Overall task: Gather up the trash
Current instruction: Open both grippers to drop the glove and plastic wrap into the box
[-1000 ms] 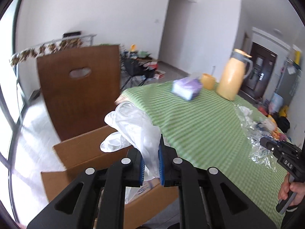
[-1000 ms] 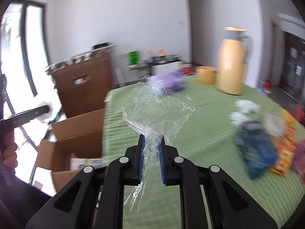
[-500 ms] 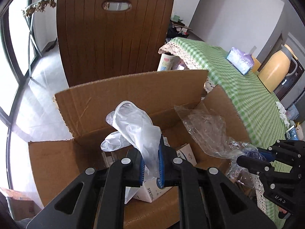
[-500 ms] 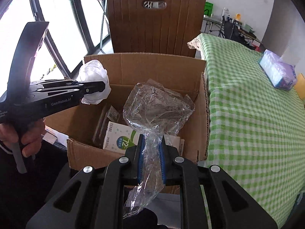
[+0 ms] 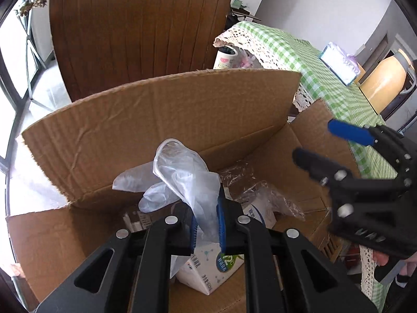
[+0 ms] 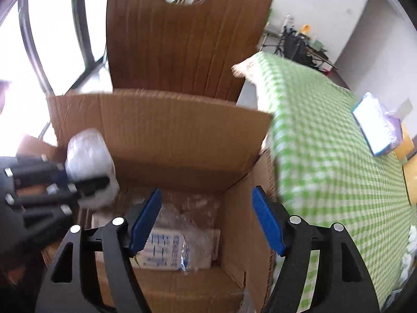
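Here the left gripper (image 5: 207, 228) pinches a clear plastic glove (image 5: 182, 174) over the open cardboard box (image 5: 161, 120). The right gripper (image 6: 206, 221) has just been opening; its blue pads (image 6: 265, 221) stand spread and empty, and the crumpled plastic wrap (image 6: 192, 214) lies in the box on a white carton (image 6: 166, 247).

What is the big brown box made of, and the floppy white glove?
The box looks like plain corrugated cardboard: matte brown, fine ribbed lines, ragged torn edges. The glove looks like thin, see-through plastic film, slightly shiny and crinkly; it droops limp from the left tool. It could be another thin, soft material.
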A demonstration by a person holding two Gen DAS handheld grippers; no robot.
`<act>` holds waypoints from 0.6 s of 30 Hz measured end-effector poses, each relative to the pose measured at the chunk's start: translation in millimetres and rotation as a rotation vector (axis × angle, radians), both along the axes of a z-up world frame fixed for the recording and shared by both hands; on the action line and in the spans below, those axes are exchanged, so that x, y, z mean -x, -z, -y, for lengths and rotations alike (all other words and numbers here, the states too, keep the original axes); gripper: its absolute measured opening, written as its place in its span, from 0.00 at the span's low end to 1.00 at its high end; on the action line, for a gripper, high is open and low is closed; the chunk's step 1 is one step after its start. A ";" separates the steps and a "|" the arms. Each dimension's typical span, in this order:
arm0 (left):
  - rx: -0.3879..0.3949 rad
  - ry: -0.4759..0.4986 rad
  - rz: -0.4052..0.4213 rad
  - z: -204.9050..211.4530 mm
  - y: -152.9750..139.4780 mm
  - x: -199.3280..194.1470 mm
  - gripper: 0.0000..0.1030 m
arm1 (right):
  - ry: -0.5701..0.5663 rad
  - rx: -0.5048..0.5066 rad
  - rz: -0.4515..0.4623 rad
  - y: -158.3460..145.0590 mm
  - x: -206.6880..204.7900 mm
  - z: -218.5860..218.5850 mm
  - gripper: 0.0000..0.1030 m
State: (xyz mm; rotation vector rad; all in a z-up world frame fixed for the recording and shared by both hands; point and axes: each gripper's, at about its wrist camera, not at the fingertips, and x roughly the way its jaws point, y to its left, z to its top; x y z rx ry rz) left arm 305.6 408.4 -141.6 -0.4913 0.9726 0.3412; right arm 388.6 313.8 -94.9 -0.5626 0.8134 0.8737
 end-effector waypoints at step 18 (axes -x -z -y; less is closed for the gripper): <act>-0.126 -0.080 0.088 3.5 -54.4 33.7 0.73 | 0.028 -0.088 -0.028 -44.0 4.3 43.4 0.69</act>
